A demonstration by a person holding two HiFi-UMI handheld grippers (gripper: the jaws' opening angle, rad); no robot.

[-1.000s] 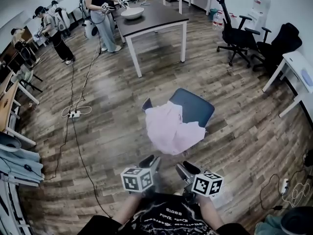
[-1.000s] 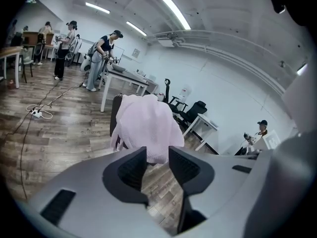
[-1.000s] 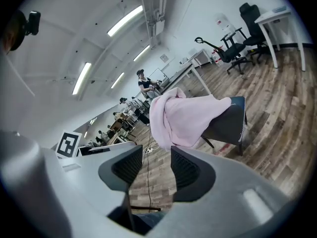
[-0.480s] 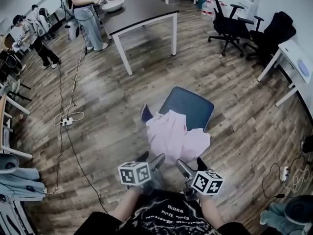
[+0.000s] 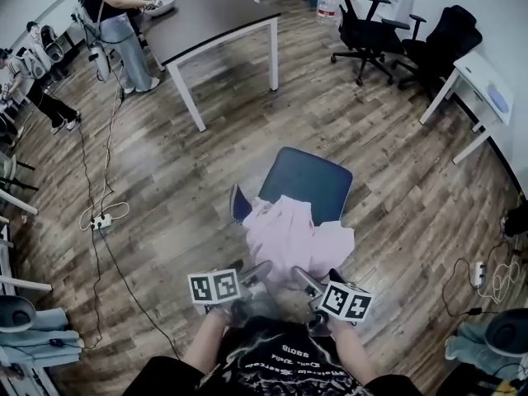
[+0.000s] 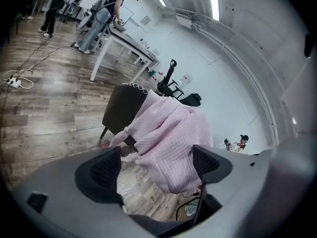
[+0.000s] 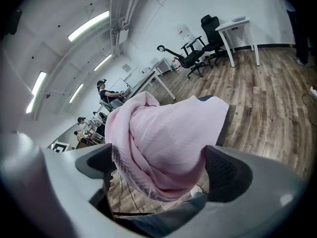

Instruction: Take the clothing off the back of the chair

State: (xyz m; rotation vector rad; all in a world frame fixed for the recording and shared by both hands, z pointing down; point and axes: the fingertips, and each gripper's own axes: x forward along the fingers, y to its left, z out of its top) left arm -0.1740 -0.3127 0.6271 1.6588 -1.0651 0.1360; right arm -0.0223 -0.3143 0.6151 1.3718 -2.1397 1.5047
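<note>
Standing chair (image 5: 309,184): dark seat, on the wood floor (image 5: 190,188), back toward the person.
Pink garment (image 5: 293,238): draped over the chair's back.
Left gripper (image 5: 254,269): jaws have just been opening and are spread wide; the garment's hanging fold lies between them, ungripped.
Right gripper (image 5: 318,277): jaws likewise just opening, wide; the garment bulges between them, not clamped.
</note>
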